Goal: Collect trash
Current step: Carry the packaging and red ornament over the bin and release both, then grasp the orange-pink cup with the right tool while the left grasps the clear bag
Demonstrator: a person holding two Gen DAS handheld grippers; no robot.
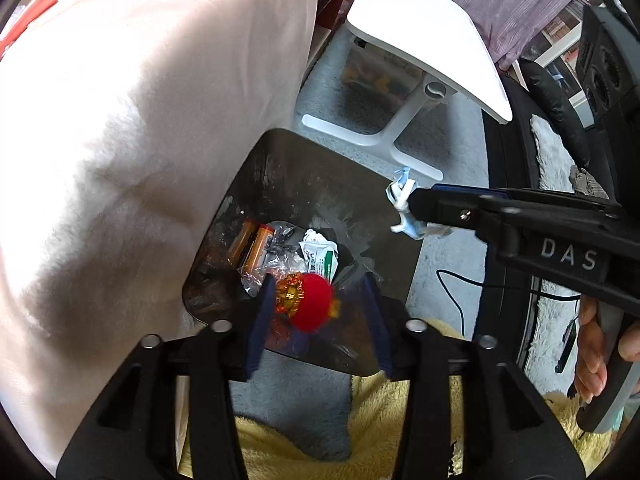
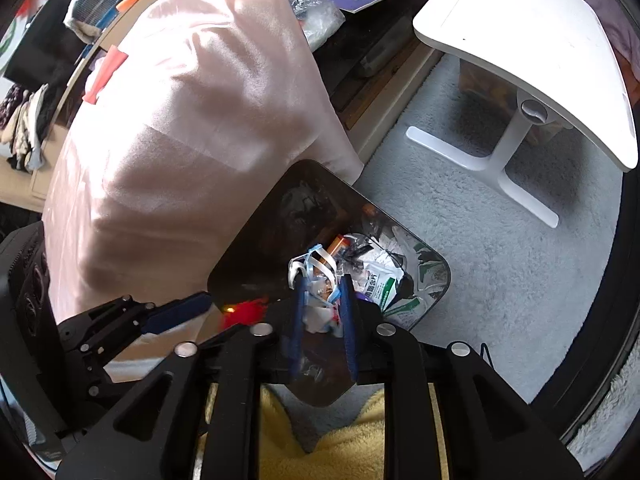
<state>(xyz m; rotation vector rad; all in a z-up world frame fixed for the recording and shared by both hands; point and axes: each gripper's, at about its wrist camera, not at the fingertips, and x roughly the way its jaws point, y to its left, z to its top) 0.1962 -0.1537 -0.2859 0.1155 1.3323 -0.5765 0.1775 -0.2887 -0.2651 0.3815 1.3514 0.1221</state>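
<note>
A dark bin [image 1: 296, 168] lined with a black bag holds batteries [image 1: 252, 244], a green-and-white packet [image 1: 320, 258] and clear wrappers. My left gripper [image 1: 318, 320] hangs open over the bin's near edge. A blurred red pompom with gold foil [image 1: 308, 300] is between its pads, against the left one and apart from the right one. My right gripper [image 2: 323, 312] stands over the same bin [image 2: 288, 208], jaws parted, with a crumpled white-and-blue wad [image 2: 316, 280] loose between the pads. The left wrist view shows this right gripper [image 1: 412, 208] with the wad [image 1: 400, 196] at its tip.
A big pink cushion [image 1: 140, 120] leans against the bin's left side. A white low table [image 1: 424, 40] stands on grey carpet beyond the bin. Yellow fuzzy fabric [image 1: 380, 420] lies under my grippers. A black cable [image 1: 452, 292] runs right of the bin. A person's hand [image 1: 592, 352] holds the right handle.
</note>
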